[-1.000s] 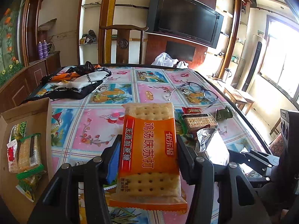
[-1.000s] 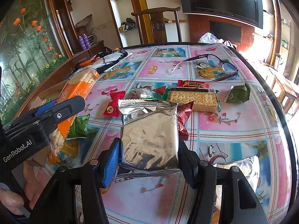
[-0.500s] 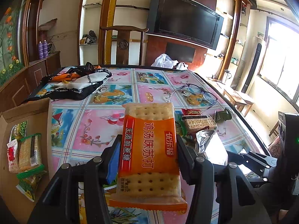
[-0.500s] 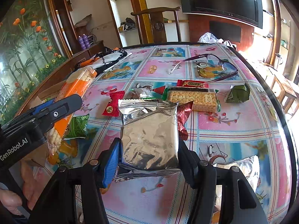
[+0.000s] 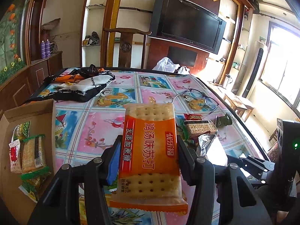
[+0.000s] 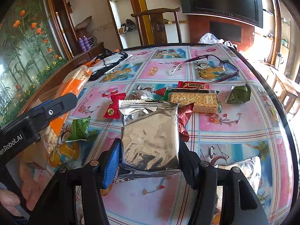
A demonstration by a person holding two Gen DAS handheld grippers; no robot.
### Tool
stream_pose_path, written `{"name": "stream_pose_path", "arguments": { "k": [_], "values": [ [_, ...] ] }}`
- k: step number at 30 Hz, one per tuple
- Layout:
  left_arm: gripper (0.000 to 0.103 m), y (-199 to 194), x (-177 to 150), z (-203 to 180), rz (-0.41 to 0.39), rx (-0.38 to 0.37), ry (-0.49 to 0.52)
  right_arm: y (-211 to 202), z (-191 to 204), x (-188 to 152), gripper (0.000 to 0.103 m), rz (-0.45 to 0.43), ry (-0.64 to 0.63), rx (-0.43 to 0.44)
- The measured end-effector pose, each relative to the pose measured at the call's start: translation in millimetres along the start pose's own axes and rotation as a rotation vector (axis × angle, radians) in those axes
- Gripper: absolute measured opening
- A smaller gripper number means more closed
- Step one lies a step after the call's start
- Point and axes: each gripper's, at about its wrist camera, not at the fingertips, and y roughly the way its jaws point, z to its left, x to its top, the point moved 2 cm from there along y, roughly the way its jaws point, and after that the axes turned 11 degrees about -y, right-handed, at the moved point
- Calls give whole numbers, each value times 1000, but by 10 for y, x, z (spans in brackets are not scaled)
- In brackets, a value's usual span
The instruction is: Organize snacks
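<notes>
left gripper (image 5: 148,155) clamped on orange cracker pack (image 5: 150,150), right gripper (image 6: 150,150) pinching silver foil pouch (image 6: 150,136), cardboard box (image 5: 37,112) w/ snacks at left

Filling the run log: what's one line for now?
left claw: orange cracker pack | right claw: silver foil packet | box: waiting

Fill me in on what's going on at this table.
A person is sorting snacks with a handheld gripper in each hand. The left gripper is clamped on an orange cracker pack, held above the table beside a cardboard box that already has a few snack packets in it. The right gripper is clamped on a silver foil packet. More snacks, including a green-edged cracker pack and a red candy, lie loose on the tablecloth near a pair of glasses.
</notes>
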Motion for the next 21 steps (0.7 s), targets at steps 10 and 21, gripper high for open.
{"name": "stream_pose_path", "arguments": {
  "k": [10,21],
  "values": [
    [52,-63,94,30,-35,2,-24,61,169,33,63,-8,2,27],
    [52,-253,269,486,-110,47,-111,133,553,116,63,-29,-36,77]
  ]
}}
